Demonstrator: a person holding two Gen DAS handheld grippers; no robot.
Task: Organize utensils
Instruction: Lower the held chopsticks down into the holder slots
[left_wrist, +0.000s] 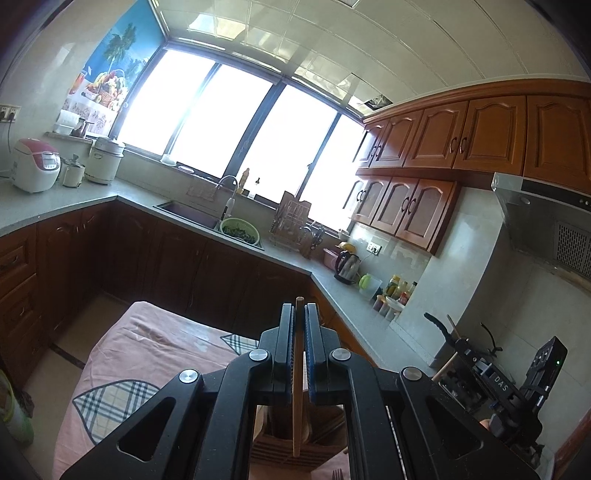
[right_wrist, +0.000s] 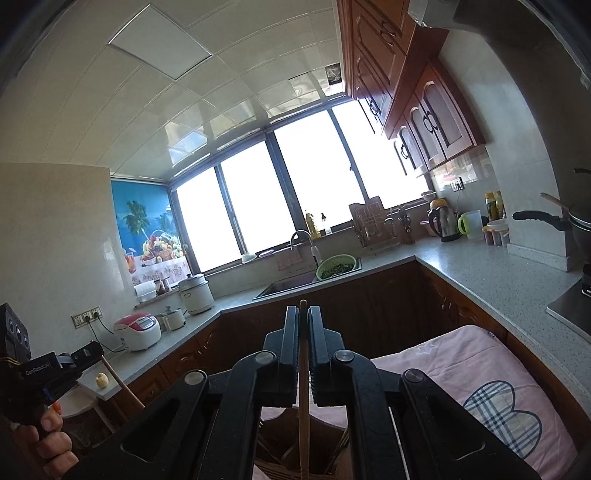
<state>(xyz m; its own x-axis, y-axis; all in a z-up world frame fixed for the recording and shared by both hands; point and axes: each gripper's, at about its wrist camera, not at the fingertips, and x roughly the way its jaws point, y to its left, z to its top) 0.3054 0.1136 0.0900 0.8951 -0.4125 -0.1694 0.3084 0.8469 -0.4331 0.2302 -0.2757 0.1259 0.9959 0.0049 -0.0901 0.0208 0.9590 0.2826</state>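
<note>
We find the left claw (left_wrist: 299, 314) clamped on a slim, pale wooden chopstick (left_wrist: 297, 387), held upright so its lower end can drop into the slatted wooden holder (left_wrist: 280, 439) directly beneath. The right claw (right_wrist: 303, 317) grips a darker chopstick (right_wrist: 303, 406) likewise. The holder stands on a pink, soft-clothed worktop (left_wrist: 155, 332), near its front edge.

both wrist views level, facing window (left_wrist: 229, 122) | shared: sink (right_wrist: 284, 284)
</note>
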